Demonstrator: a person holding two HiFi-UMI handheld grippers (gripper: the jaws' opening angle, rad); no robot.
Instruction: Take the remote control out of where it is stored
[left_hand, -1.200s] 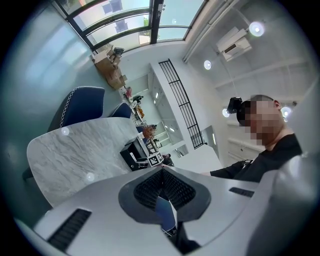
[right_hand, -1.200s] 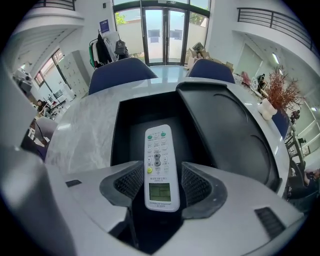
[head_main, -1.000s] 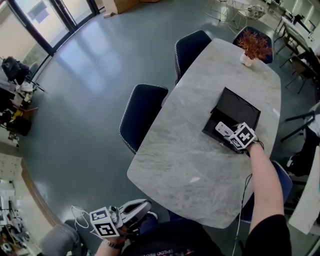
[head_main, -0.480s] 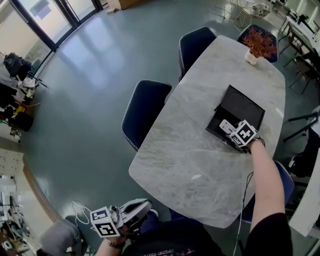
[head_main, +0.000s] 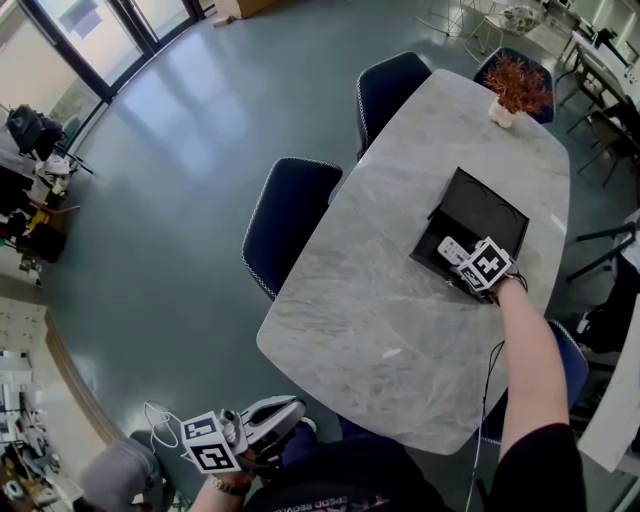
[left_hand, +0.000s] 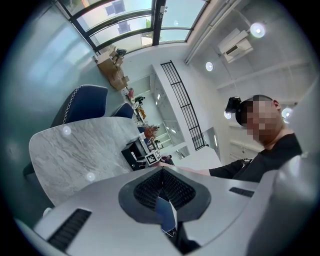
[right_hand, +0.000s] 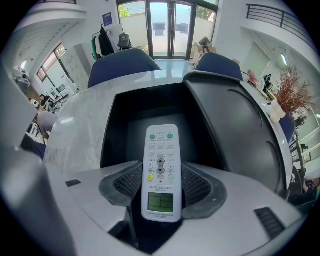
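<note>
Little has moved over the last second: the remote control (right_hand: 161, 170) was already pinched in the right tool (right_hand: 161, 186) then, and both have only crept a touch further along the counter (head_main: 380, 300), over the near edge of the black box (right_hand: 150, 107).

White, button face up, the remote has its small display end nearest the right gripper camera. Both dark ribbed pads (right_hand: 125, 184) press on its long sides around the display, and its green-buttoned end reaches out over the box's open hollow. Whether that far end touches the box floor cannot be told. The lid (right_hand: 235, 135) stands open, tilted up to the right of the hollow.

From the head view the box sits toward the far right part of the grey marble counter, with the person's right forearm (head_main: 520, 350) stretched across the near edge to reach it. A red-brown plant (head_main: 515, 88) in a white pot stands well apart at the far end. Two navy chairs (head_main: 285, 225) are pushed up along the counter's left side.

Held low beside the person's lap and well apart from the counter, the left tool (left_hand: 161, 186) has its pads pressed together on nothing.
</note>
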